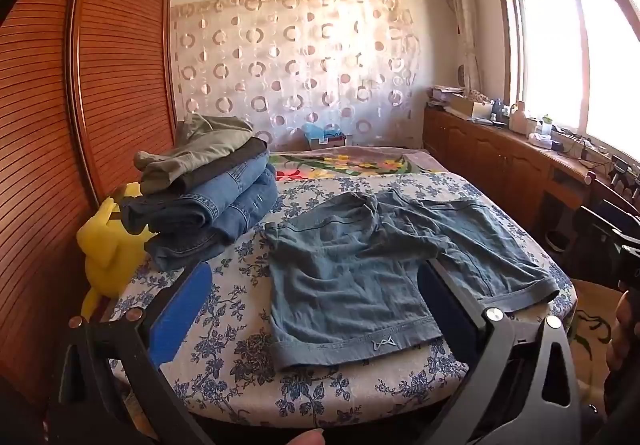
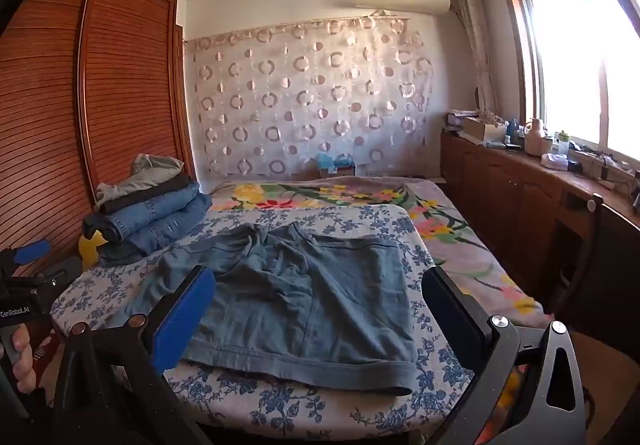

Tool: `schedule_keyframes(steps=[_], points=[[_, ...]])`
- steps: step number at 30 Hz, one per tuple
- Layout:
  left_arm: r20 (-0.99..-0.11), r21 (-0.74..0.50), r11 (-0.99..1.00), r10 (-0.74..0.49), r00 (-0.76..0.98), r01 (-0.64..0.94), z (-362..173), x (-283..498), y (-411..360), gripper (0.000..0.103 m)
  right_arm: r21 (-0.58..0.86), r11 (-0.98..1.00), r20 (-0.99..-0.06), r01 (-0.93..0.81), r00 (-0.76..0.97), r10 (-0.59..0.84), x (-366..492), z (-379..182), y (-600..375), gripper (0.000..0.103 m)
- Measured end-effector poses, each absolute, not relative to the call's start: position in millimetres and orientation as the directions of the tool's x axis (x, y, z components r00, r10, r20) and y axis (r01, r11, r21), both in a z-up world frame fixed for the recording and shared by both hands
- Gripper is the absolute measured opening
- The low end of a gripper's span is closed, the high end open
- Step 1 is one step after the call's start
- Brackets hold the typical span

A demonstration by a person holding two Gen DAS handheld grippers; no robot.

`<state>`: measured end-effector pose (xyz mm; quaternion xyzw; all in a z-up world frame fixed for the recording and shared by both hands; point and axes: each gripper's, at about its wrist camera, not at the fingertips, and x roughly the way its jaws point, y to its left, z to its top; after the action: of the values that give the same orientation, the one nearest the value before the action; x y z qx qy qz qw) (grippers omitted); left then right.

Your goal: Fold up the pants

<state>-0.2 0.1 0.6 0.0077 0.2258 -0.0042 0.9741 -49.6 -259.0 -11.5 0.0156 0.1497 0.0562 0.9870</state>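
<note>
A pair of blue-grey short pants (image 1: pixel 384 265) lies spread flat on the blue-flowered bed cover (image 1: pixel 240 349), legs towards me, waistband at the far end. It also shows in the right wrist view (image 2: pixel 304 293). My left gripper (image 1: pixel 316 305) is open and empty, hovering over the near hem of the left leg. My right gripper (image 2: pixel 316 309) is open and empty over the near hem of the right leg. The left gripper's body (image 2: pixel 28 277) shows at the left edge of the right wrist view.
A stack of folded jeans and trousers (image 1: pixel 204 201) sits on the bed's left side, beside a yellow plush toy (image 1: pixel 108 249). A wooden slatted wardrobe (image 1: pixel 80 105) stands on the left. A cluttered wooden cabinet (image 1: pixel 520 149) runs under the window on the right.
</note>
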Motion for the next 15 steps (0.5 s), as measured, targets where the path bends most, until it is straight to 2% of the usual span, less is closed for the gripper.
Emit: schedule_keyframes(steps=[15], points=[[-0.436,0.012,1.000,0.000,0.900,0.005,0.6,-0.8,0.4,0.103,0.042,0.993,-0.297,-0.110,0.948,0.118,-51.7,-10.5,-259.1,0.103]])
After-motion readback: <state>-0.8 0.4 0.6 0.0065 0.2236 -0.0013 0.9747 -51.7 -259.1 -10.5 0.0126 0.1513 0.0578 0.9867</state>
